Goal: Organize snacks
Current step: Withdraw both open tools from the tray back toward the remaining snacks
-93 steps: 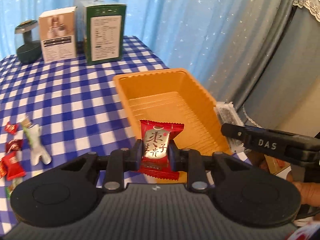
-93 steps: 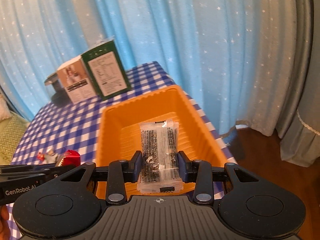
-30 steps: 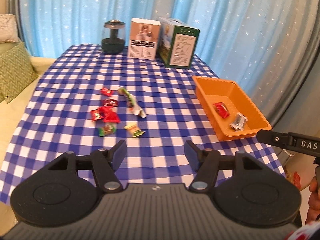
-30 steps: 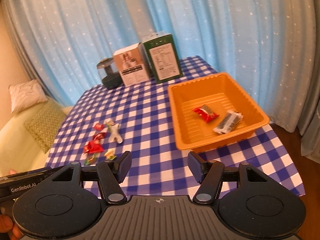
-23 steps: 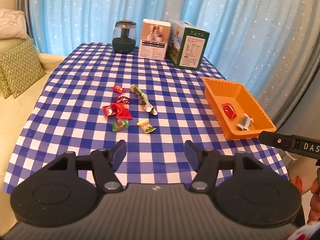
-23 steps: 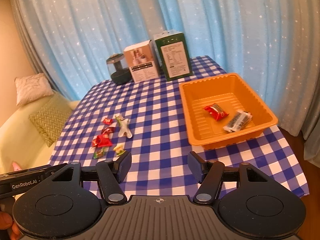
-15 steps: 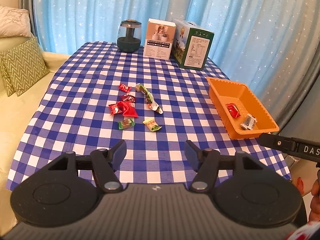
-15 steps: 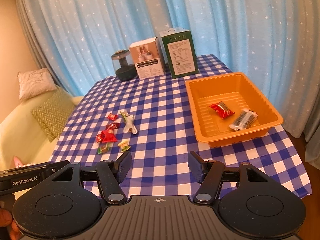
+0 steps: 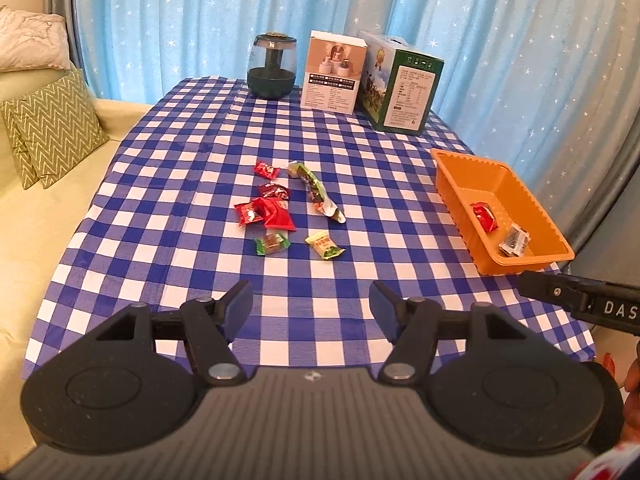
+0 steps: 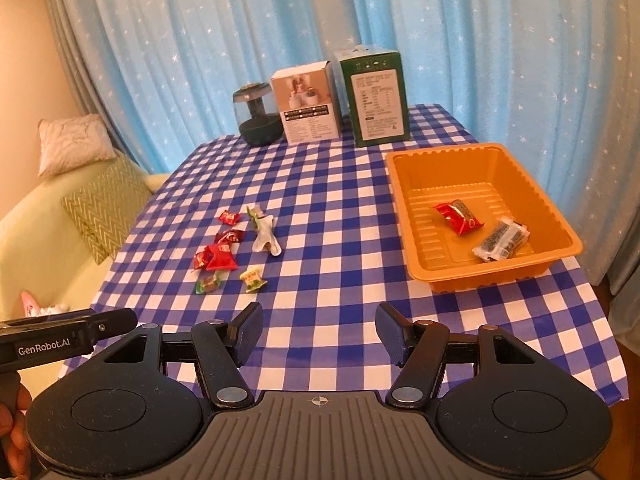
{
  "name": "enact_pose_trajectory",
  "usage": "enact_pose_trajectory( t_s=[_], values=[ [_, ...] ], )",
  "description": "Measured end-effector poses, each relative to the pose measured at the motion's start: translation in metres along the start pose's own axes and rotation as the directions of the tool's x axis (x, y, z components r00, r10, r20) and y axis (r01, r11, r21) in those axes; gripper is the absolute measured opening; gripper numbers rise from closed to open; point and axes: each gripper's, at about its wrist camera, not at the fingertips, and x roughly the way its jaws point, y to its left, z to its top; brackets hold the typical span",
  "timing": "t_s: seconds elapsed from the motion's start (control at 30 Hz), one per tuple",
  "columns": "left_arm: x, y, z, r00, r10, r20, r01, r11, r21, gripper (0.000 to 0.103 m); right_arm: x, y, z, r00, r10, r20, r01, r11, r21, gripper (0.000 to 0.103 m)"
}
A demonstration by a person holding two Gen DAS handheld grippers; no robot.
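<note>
An orange tray (image 9: 452, 196) (image 10: 404, 216) stands at the table's right side. In it lie a red candy (image 9: 485, 217) (image 10: 456, 216) and a clear dark-speckled packet (image 9: 514, 242) (image 10: 500, 240). Several wrapped snacks lie mid-table: red candies (image 9: 264, 212) (image 10: 216, 258), a long green-white packet (image 9: 316, 192) (image 10: 264, 232), a green candy (image 9: 272, 245) (image 10: 208, 283) and a yellow candy (image 9: 325, 245) (image 10: 253, 278). My left gripper (image 9: 311, 306) and right gripper (image 10: 319, 332) both hang open and empty over the table's near edge, well short of the snacks.
At the far edge of the blue checked tablecloth (image 9: 200, 152) stand a dark glass jar (image 9: 272, 66), a white box (image 9: 334, 72) and a green box (image 9: 400, 88). A sofa with cushions (image 9: 48, 132) lies left. Blue curtains hang behind.
Both grippers let go of their snacks, which now lie in the tray, and drew back from it. Over the last second both views kept sliding, showing more of the table.
</note>
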Motion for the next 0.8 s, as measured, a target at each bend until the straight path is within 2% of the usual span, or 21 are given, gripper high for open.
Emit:
enact_pose_trajectory(
  t_s=[0.43,0.8],
  values=[
    [0.024,0.014,0.004,0.999,0.034,-0.026,-0.034,0.999,0.002,0.063,0.043,0.013,-0.003,0.998,0.021,-0.064,-0.024,0.999,-0.044,0.062],
    [0.067,0.031,0.009,0.995,0.057,-0.077,-0.057,0.998,0.010,0.063,0.095,0.020,0.001,0.994,0.035,-0.102,-0.045,0.994,-0.098,0.062]
  ],
)
